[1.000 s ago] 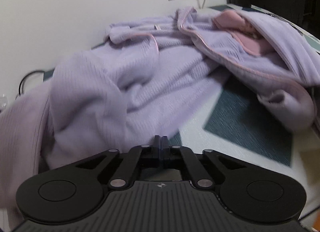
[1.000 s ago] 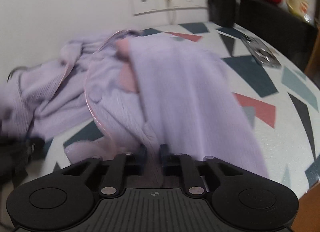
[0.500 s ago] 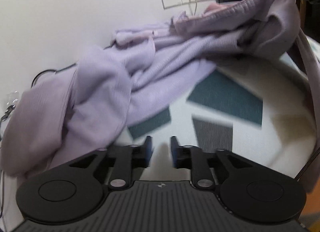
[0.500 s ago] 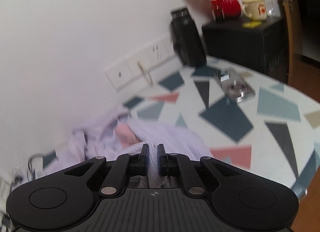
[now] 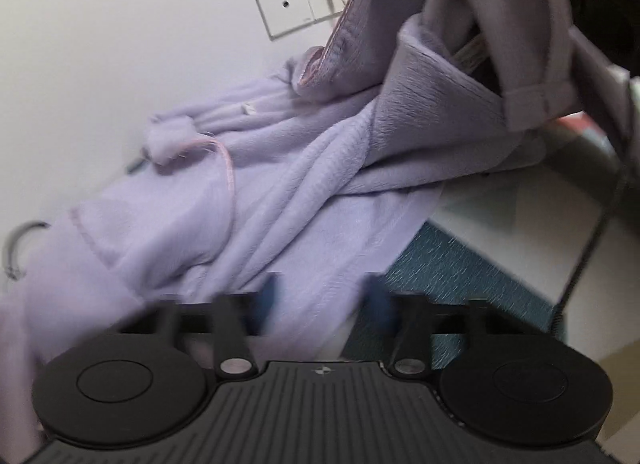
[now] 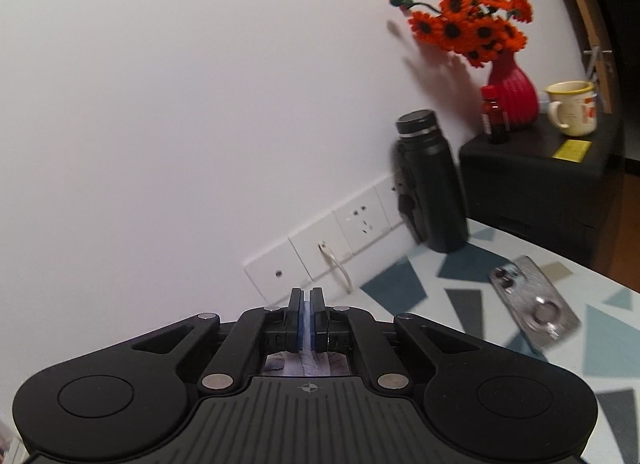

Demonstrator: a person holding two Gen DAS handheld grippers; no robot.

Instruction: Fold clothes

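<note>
A black bottle (image 6: 434, 180) stands at the tabletop's (image 6: 608, 348) back edge, against the wall sockets (image 6: 332, 240); a silvery phone (image 6: 534, 304) lies near the right edge. Beyond that edge, a black cabinet (image 6: 540, 176) carries a red vase (image 6: 514, 92) of orange flowers (image 6: 476, 24), a small bottle (image 6: 494, 114) and a mug (image 6: 572, 106).

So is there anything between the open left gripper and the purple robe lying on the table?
Nothing visible. The left gripper, jaws apart, hangs directly over the purple robe, with only lilac fabric between its blurred fingertips. The table shows to its right.
</note>
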